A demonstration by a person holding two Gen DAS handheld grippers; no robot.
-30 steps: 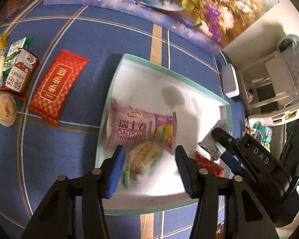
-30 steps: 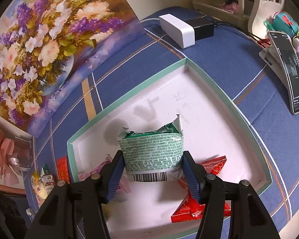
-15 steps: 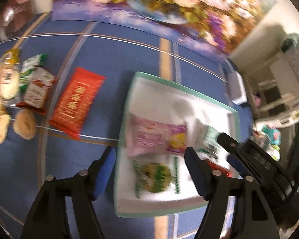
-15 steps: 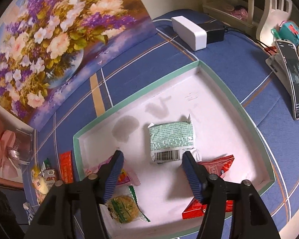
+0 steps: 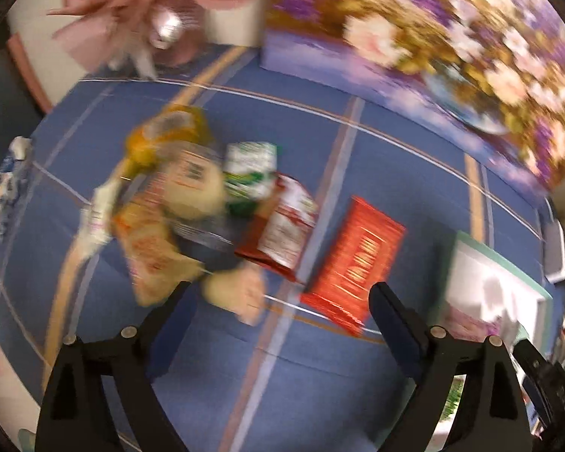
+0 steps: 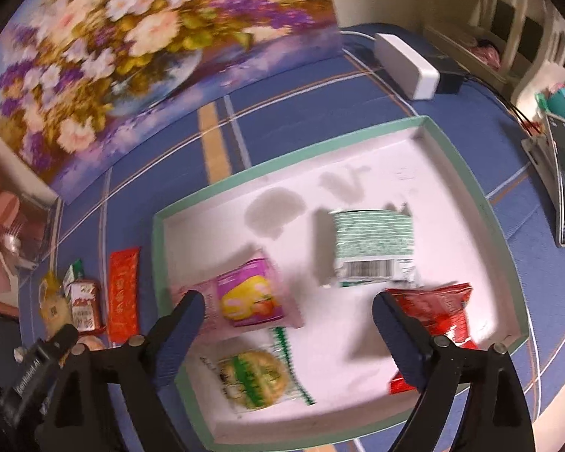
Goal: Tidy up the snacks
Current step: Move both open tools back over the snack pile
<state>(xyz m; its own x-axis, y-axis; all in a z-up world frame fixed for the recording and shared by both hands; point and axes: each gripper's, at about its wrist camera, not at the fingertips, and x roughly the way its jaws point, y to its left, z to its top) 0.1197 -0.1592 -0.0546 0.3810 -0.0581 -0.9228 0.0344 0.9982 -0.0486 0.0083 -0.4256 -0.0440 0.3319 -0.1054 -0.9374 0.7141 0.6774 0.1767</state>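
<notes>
Green-striped packet point(image 6: 373, 241) with barcode, pink fruit-picture packet point(image 6: 252, 297)

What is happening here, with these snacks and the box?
A person sorts snacks into a white tray with a green rim, using two hand-held grippers. Four packets already lie in the tray, among them a green-and-white packet and a pink one. The right hand-held gripper hangs above the tray, jaws opening, holding nothing. The left hand-held gripper, also opening and empty, is over the loose pile on the blue cloth, near a red packet.
</notes>
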